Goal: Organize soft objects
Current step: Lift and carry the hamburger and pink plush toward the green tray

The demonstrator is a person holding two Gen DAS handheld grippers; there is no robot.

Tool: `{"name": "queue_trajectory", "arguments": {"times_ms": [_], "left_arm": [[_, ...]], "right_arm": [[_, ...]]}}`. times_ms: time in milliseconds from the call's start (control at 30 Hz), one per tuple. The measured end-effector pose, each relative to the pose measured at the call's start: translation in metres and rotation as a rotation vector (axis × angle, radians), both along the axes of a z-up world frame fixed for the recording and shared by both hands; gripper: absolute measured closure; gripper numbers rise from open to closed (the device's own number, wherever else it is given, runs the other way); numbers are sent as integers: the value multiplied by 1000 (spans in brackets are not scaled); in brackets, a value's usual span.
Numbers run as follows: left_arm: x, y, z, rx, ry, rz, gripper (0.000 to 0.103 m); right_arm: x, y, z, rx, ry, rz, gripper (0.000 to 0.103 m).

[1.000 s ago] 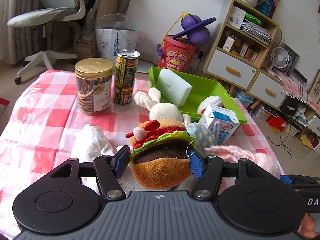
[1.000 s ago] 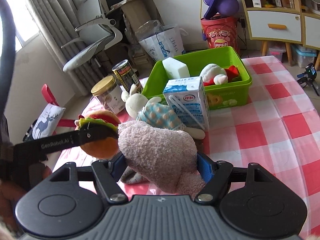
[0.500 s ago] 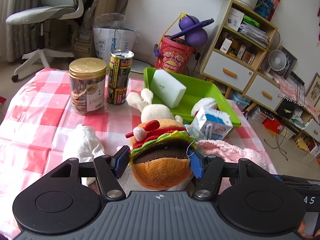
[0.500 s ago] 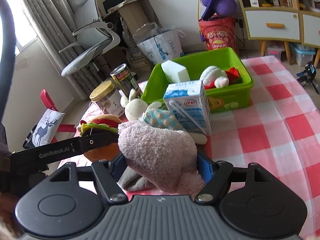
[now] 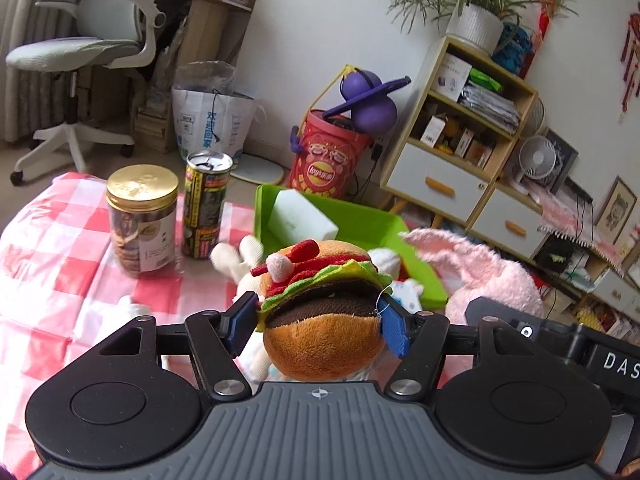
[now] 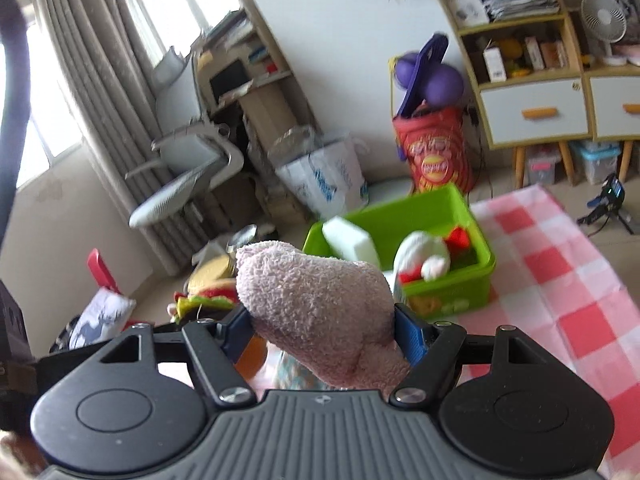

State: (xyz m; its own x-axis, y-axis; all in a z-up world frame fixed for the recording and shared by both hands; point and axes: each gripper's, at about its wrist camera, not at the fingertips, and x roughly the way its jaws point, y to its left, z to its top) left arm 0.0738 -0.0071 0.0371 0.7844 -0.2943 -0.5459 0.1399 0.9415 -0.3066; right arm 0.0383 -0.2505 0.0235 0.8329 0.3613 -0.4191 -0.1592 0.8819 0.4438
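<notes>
My left gripper [image 5: 318, 320] is shut on a plush hamburger [image 5: 322, 312] and holds it above the checked table, short of the green bin [image 5: 360, 224]. My right gripper [image 6: 322, 332] is shut on a pink fluffy plush [image 6: 316, 312], which also shows in the left wrist view [image 5: 484, 276] at the right. The green bin [image 6: 448, 292] holds a white sponge block [image 6: 352, 240] and a white-and-red plush [image 6: 424, 256]. A white rabbit plush [image 5: 240, 252] lies on the table under the hamburger, mostly hidden.
A gold-lidded jar [image 5: 142, 220] and a tall can [image 5: 204, 204] stand left of the bin. A white cloth [image 5: 124, 308] lies on the red-checked tablecloth [image 6: 560, 280]. A red drum [image 5: 328, 160], a shelf unit [image 5: 460, 140] and an office chair [image 5: 84, 64] stand behind the table.
Both grippers have risen and moved toward the bin with their plush toys still held. The milk carton has dropped out of sight behind them.
</notes>
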Motion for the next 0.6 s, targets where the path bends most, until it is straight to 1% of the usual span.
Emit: {"name": "queue_trajectory", "arguments": {"times_ms": [100, 200, 300, 433, 600], "left_arm": [[9, 0, 3, -32, -6, 26, 39], [19, 1, 4, -71, 0, 49, 39], [29, 2, 4, -103, 7, 64, 39], [38, -3, 6, -103, 0, 79, 39], [53, -11, 4, -109, -5, 88, 38]], "right_arm": [[5, -6, 6, 12, -43, -26, 57], [12, -10, 10, 4, -84, -64, 57], [21, -17, 10, 29, -93, -86, 57], [33, -25, 10, 77, -93, -109, 57], [51, -24, 9, 93, -95, -116, 57]]}}
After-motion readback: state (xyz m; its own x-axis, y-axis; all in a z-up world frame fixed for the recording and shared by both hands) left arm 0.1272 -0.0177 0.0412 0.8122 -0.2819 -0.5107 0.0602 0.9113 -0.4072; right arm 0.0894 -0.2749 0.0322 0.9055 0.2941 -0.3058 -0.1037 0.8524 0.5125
